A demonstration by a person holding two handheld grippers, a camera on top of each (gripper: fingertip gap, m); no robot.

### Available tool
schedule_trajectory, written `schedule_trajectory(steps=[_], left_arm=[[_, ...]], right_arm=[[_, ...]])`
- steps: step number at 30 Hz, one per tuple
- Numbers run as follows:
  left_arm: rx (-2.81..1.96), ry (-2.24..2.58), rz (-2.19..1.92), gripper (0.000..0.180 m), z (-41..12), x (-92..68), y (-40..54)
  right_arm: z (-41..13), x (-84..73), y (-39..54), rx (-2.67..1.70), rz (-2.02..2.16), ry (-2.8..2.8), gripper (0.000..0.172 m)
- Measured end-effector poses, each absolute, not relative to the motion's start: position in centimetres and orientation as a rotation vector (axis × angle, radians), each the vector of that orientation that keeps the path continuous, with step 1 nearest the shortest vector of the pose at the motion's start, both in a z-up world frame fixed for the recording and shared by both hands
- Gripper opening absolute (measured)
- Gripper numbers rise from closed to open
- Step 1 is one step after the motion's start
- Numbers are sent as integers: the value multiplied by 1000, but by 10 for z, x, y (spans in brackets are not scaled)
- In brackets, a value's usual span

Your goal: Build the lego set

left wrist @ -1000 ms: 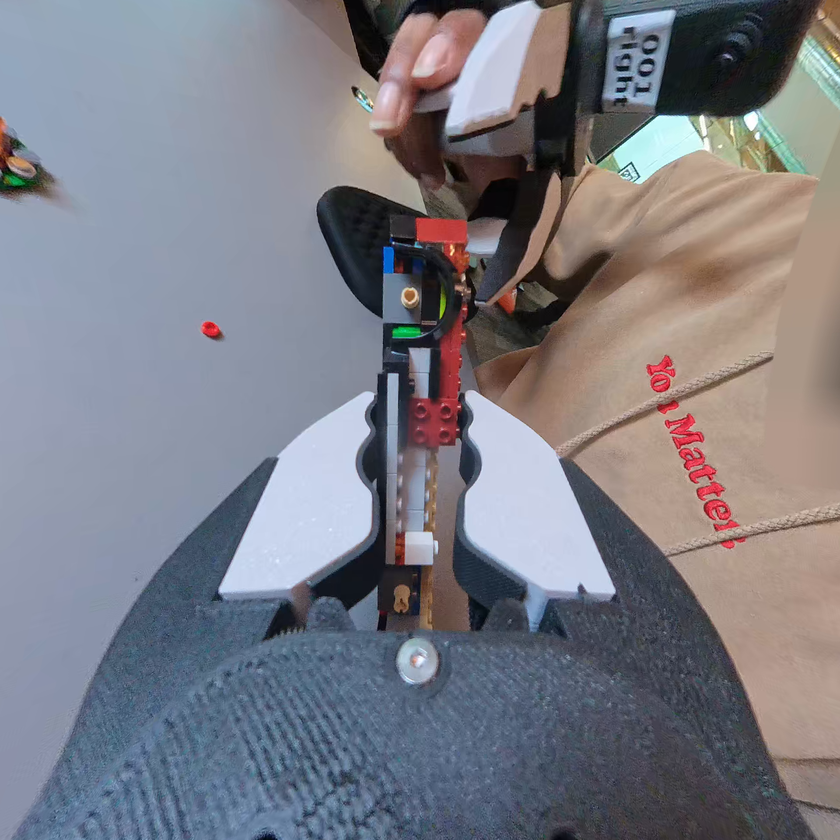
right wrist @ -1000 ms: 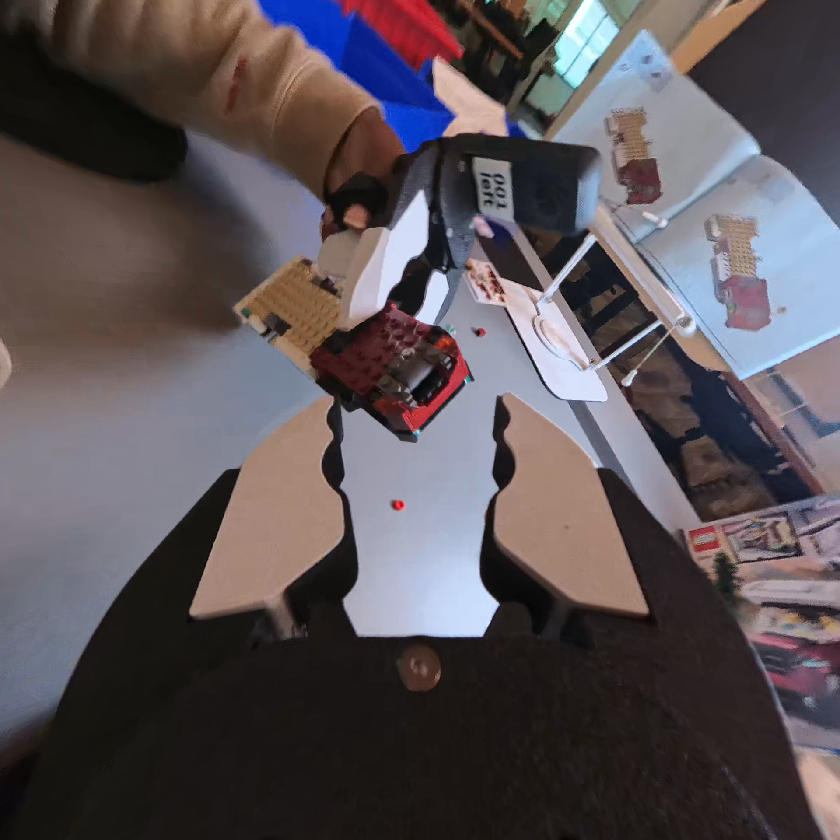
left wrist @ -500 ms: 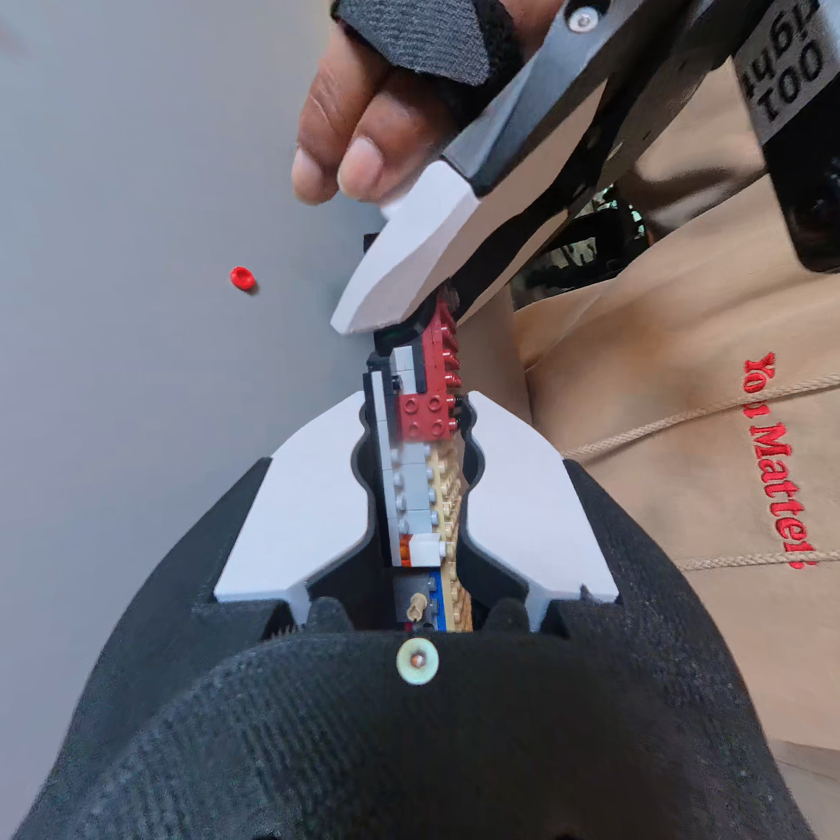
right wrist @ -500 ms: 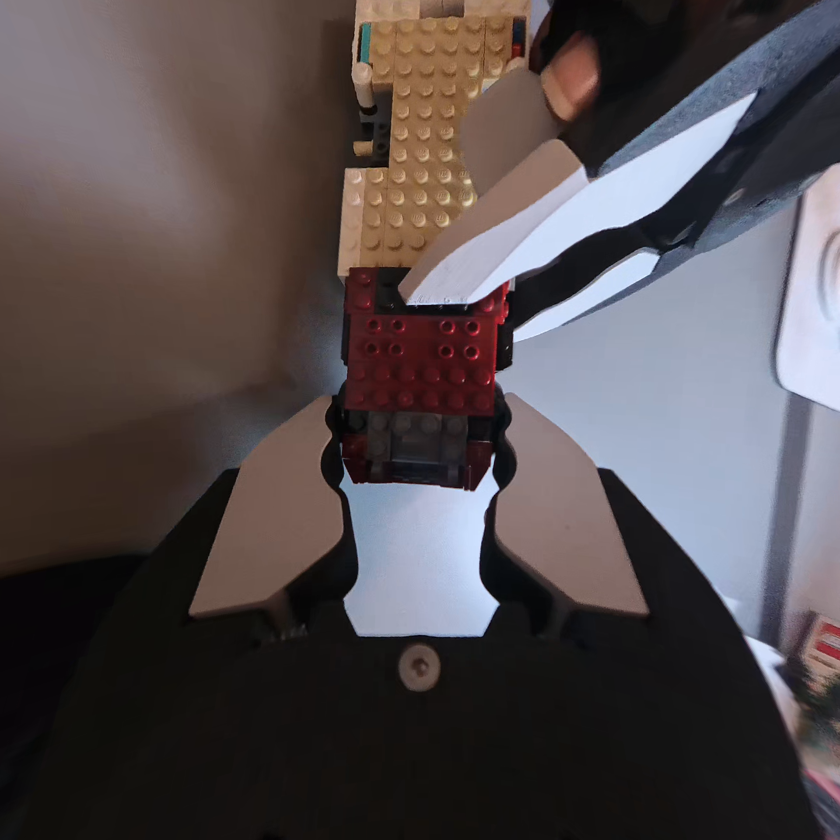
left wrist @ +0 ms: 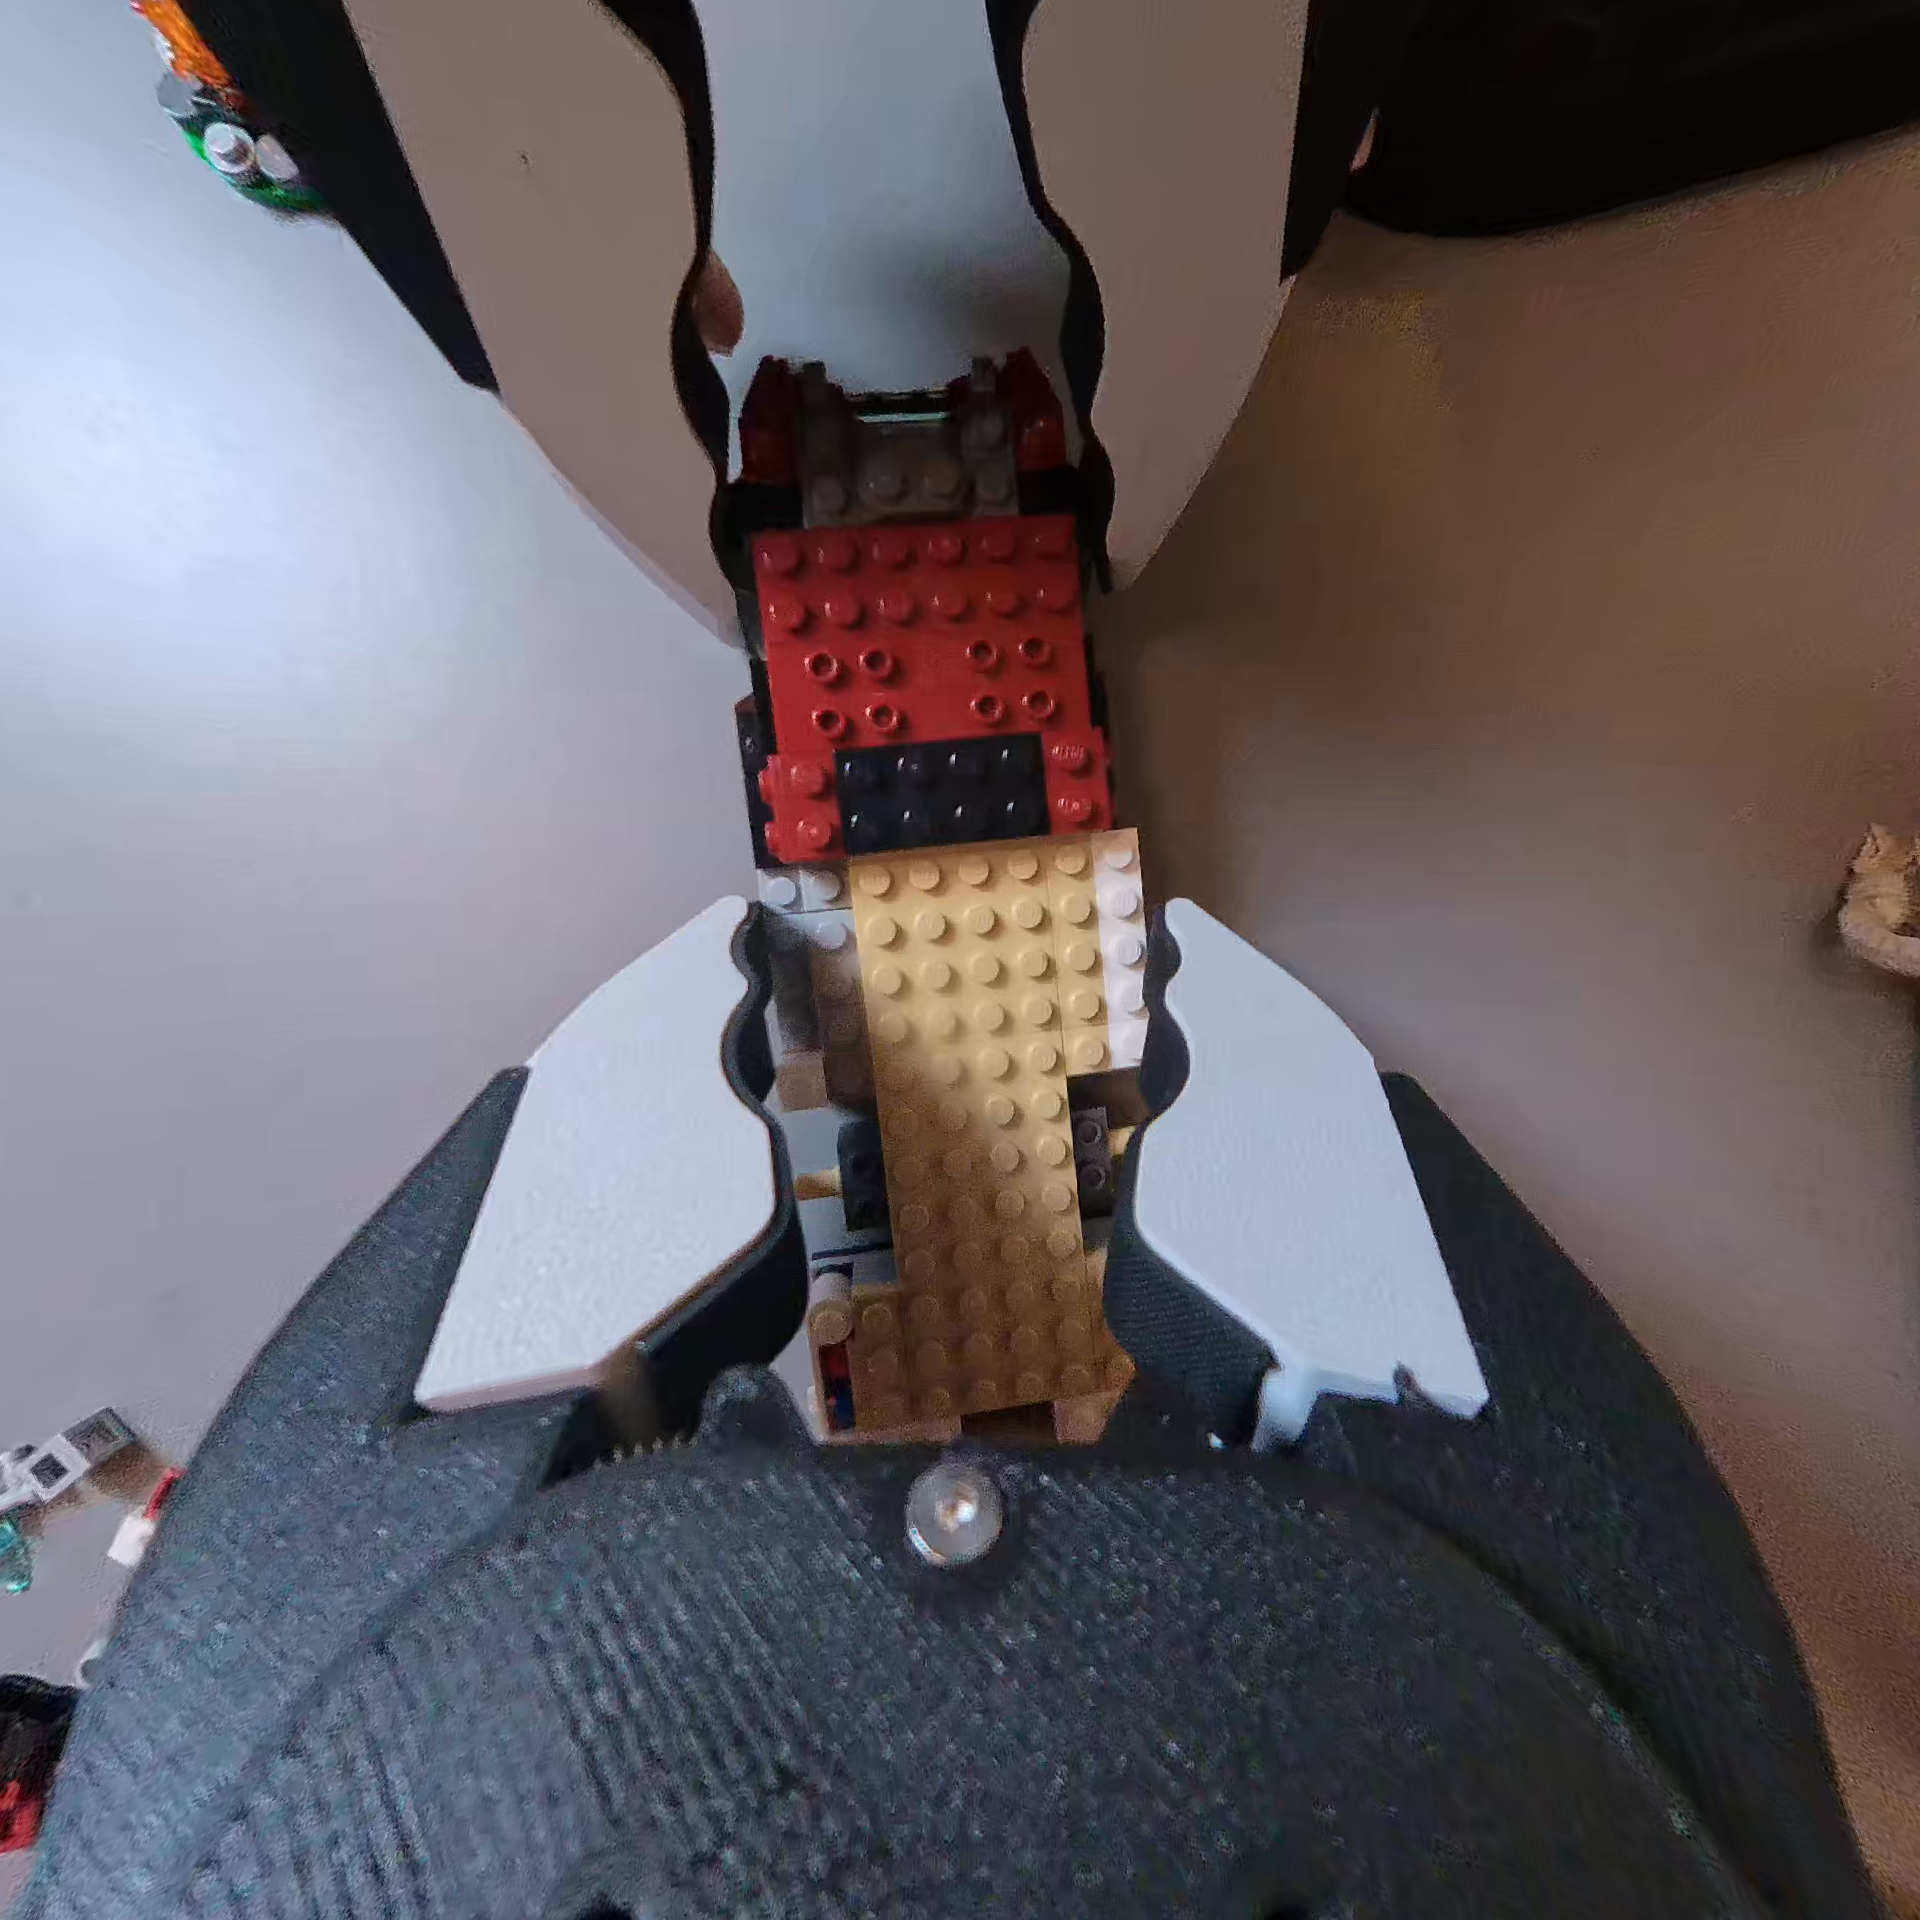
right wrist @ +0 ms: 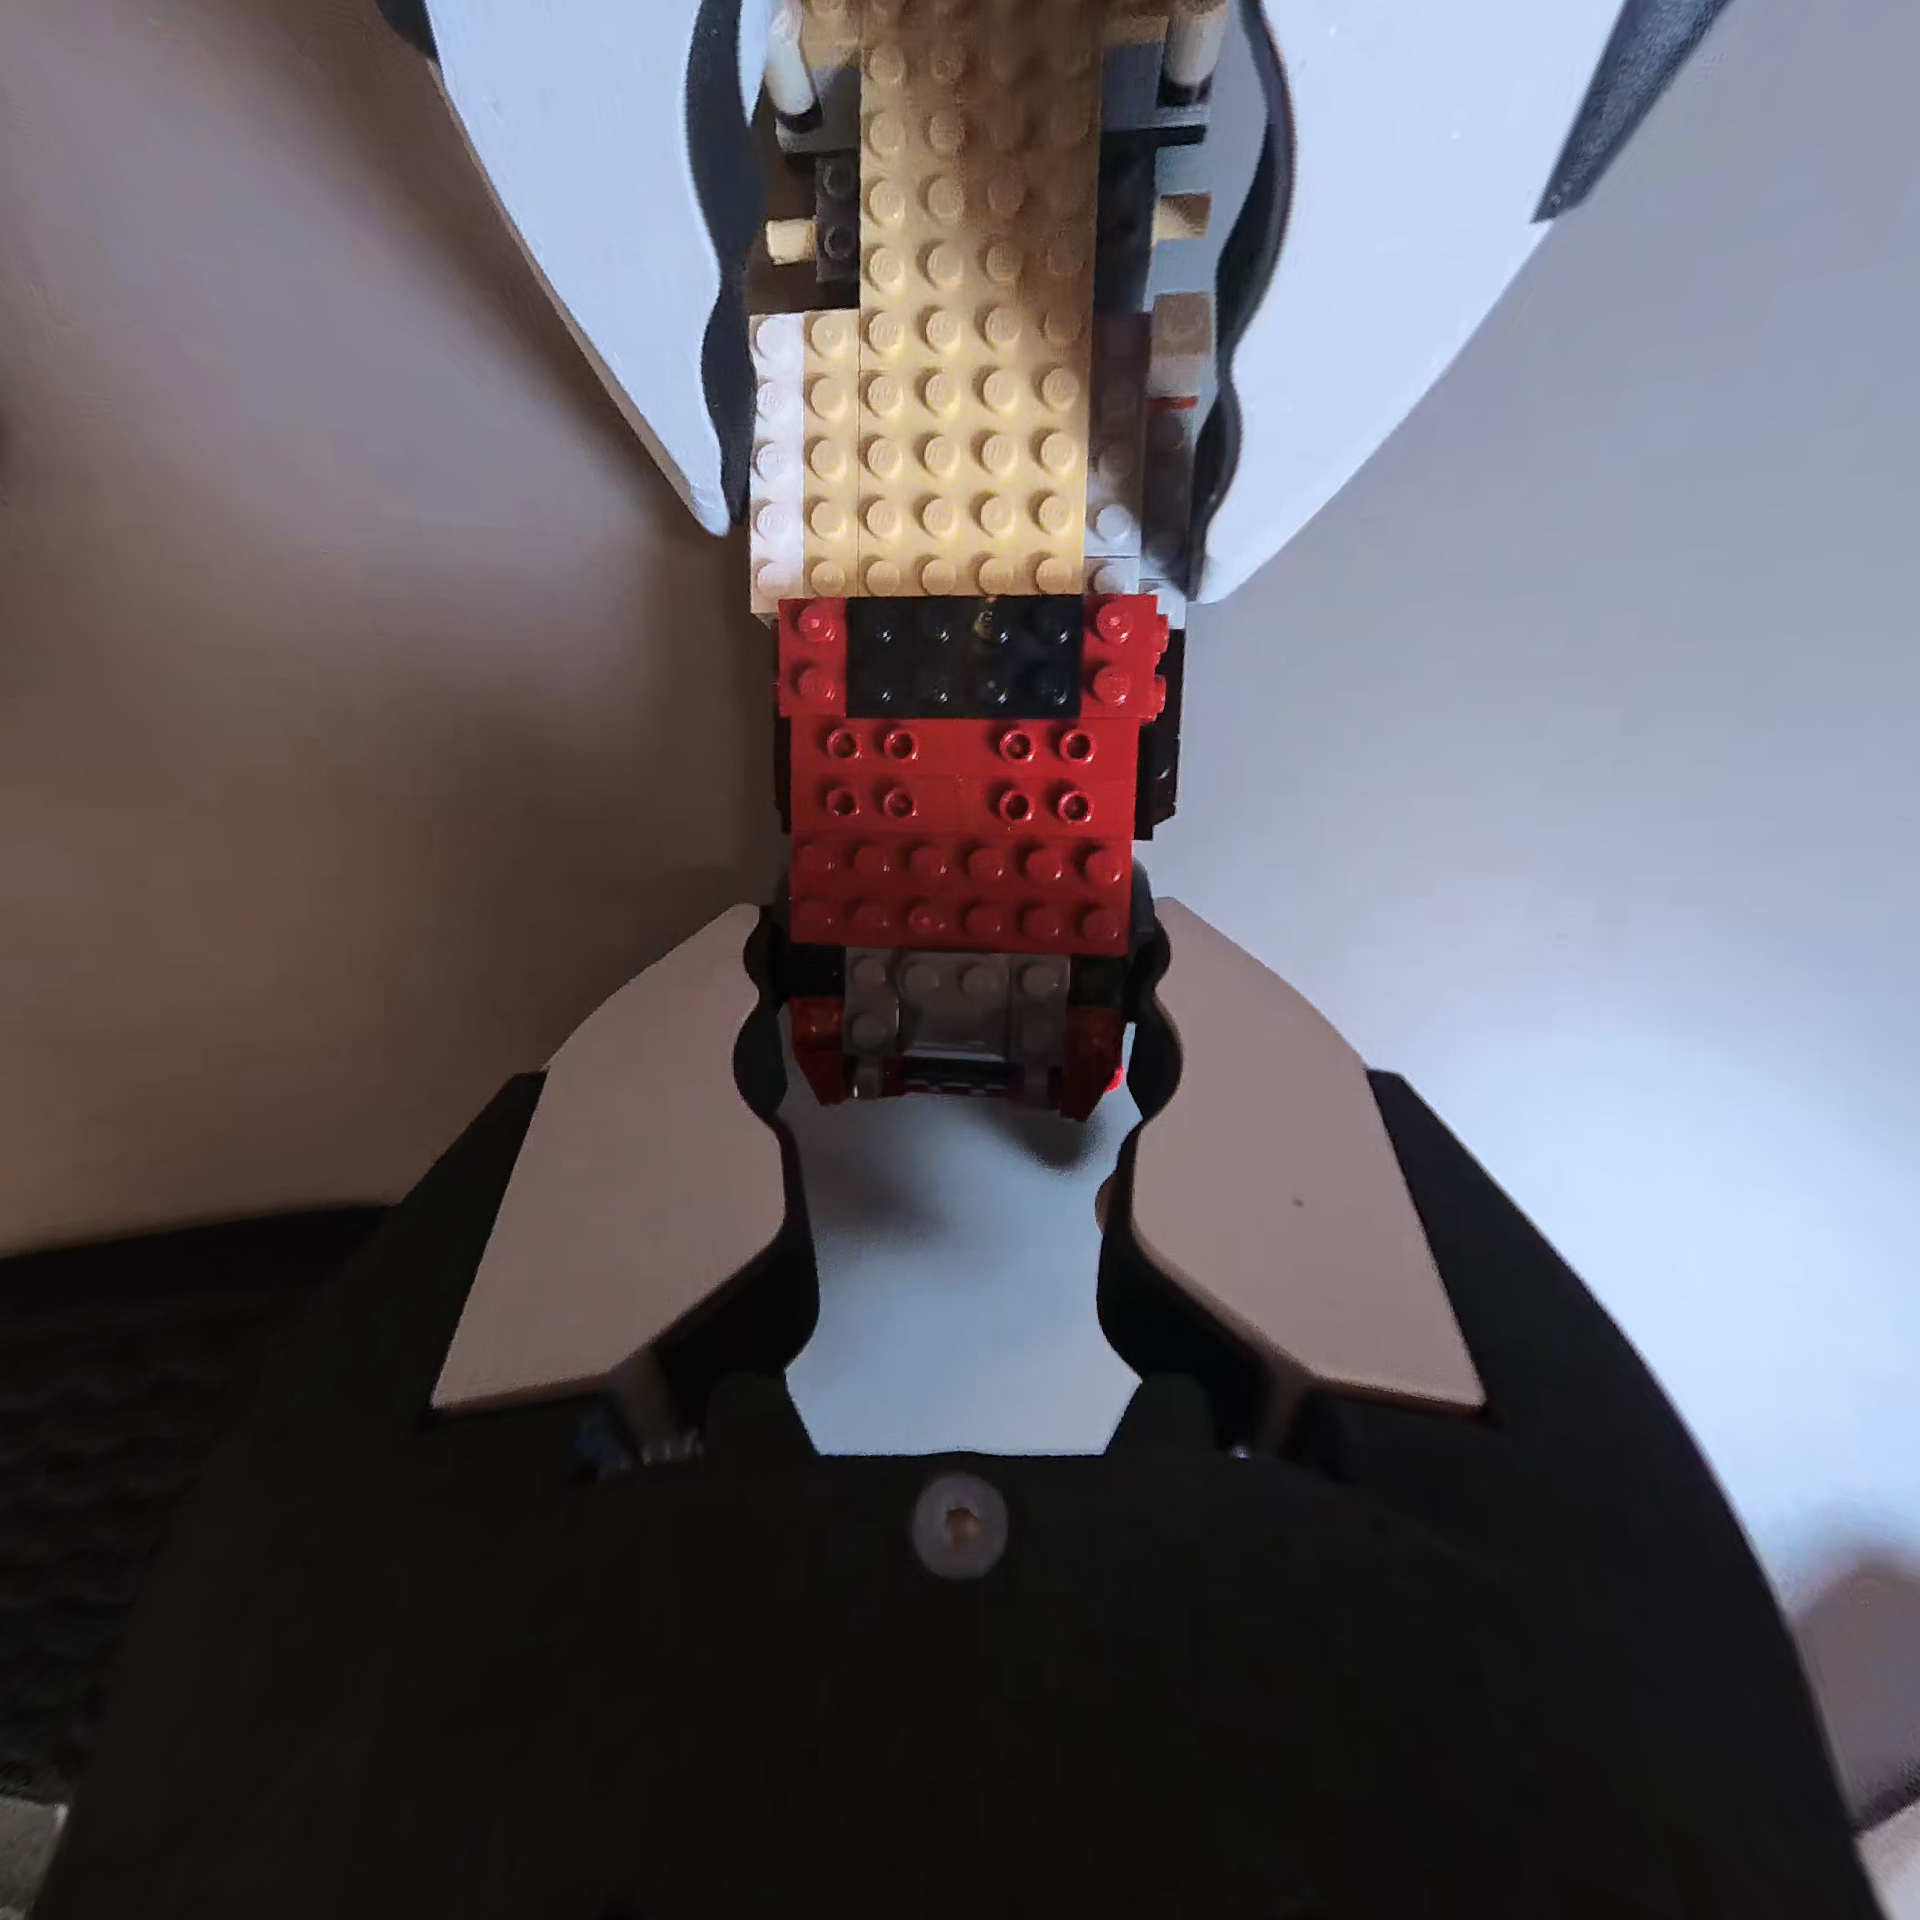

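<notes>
The left gripper (left wrist: 948,997) has its jaws set wide around the tan end of the brick model (left wrist: 935,914), seemingly pressing. Ahead, the right gripper (right wrist: 954,987) clamps the red end; opposing pulls could snap the studs apart.

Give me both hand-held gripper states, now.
Left hand-held gripper: closed on the tan end of the brick model.
Right hand-held gripper: closed on the red end of the same model.
</notes>
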State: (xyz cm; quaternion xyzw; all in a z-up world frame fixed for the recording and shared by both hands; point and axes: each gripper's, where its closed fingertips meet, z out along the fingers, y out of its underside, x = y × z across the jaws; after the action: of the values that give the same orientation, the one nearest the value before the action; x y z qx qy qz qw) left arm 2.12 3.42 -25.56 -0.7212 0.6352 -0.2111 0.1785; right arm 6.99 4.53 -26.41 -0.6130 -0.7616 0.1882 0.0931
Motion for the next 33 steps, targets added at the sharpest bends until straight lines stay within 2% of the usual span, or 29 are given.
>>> schedule_trajectory(steps=[5, 13, 21, 25, 33], left_arm=[[-2037, 1766, -606, 69, -259, 21, 33], [-2042, 1773, -648, 70, -260, 20, 31], [-2066, 1819, -555, 86, -258, 12, 27], [-2052, 1850, -463, 73, -267, 8, 28], [-1887, 2015, -491, 71, -266, -11, 21]], right_arm=[[-250, 89, 43, -1796, 655, -2114, 78], [-231, 137, 46, -1825, 661, -1722, 70], [-232, 141, 44, -1795, 678, -1563, 66], [-232, 137, 46, -1759, 660, -1555, 65], [-219, 136, 43, -1672, 676, -1497, 63]])
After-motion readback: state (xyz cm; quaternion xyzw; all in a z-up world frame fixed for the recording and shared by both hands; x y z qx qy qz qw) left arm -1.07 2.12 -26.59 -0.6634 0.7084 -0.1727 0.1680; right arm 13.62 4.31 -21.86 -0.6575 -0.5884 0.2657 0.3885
